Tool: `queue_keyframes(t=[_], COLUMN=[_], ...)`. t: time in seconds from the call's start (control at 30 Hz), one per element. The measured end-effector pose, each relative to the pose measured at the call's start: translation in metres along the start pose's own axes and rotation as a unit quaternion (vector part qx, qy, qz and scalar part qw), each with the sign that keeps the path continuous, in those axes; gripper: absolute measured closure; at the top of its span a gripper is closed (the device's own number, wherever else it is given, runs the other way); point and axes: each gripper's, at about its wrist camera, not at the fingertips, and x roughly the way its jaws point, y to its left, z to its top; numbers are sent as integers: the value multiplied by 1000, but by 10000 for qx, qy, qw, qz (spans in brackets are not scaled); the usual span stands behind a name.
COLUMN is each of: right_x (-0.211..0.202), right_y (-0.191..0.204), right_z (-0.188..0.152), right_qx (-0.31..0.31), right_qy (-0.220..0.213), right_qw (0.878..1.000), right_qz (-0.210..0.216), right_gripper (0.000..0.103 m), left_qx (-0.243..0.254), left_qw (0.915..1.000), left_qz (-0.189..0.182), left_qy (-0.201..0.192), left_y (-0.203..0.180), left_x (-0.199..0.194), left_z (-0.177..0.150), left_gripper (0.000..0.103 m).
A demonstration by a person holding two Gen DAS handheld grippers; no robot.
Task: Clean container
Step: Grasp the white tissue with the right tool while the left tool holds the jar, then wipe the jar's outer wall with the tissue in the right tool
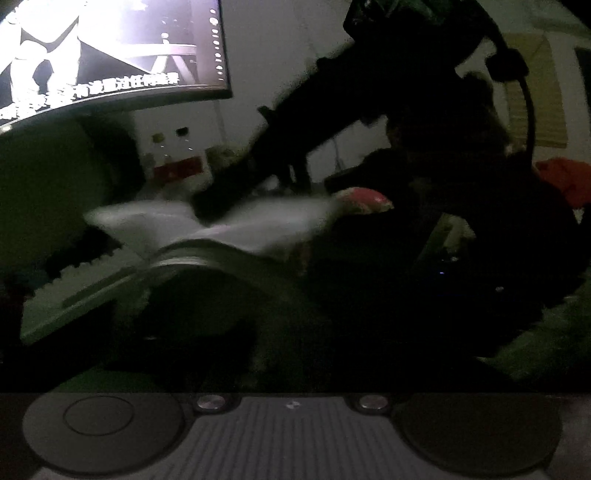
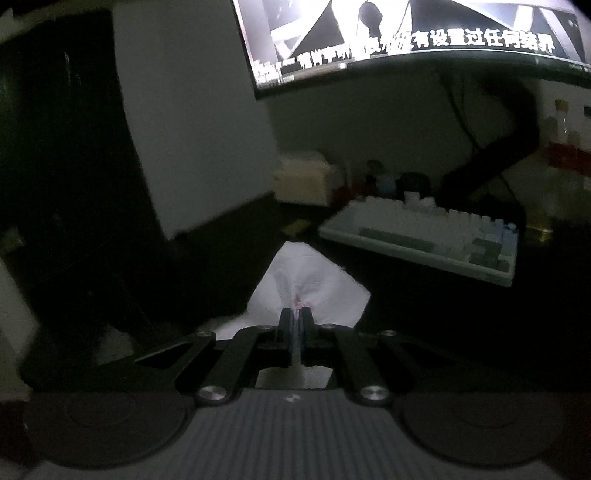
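Note:
A round container with a pale curved rim (image 1: 207,251) sits close in front of the left wrist camera, its inside dark. The fingers of my left gripper are lost in the dark around it, so their state does not show. My right gripper (image 2: 295,314) is shut on a crumpled white tissue (image 2: 314,284), which spreads out ahead of the fingertips. In the left wrist view the right gripper (image 1: 218,199) reaches down from the upper right, and the tissue (image 1: 236,225) lies blurred just over the container's far rim.
A lit monitor (image 2: 406,33) hangs over the dark desk. A pale keyboard (image 2: 424,236) lies right of the tissue, with a cream box (image 2: 303,184) and small bottles (image 1: 173,155) behind. A blurred red and pale object (image 1: 365,197) sits beyond the container.

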Motion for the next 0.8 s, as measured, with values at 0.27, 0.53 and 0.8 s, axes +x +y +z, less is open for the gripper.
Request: queue_keyframes(t=[0.27,0.53,0.8], right_x=[1,-3,7], right_y=[-3,-12,-15], right_z=[-3,0,-8], right_qx=[-128,-122,-73], right_qy=[-25,19,-370], right_qw=[9999,9999,9991], right_qz=[-19,44,-215], right_gripper=[92,78,42], left_qx=[-191,-438,-1068], left_qw=[9994,9933,9888], left_qz=[303,997,969], left_qy=[14,397,387], left_y=[6,13,40], left_x=[-25,-15,-9], left_z=[18,23,20], left_gripper=[0,0,0])
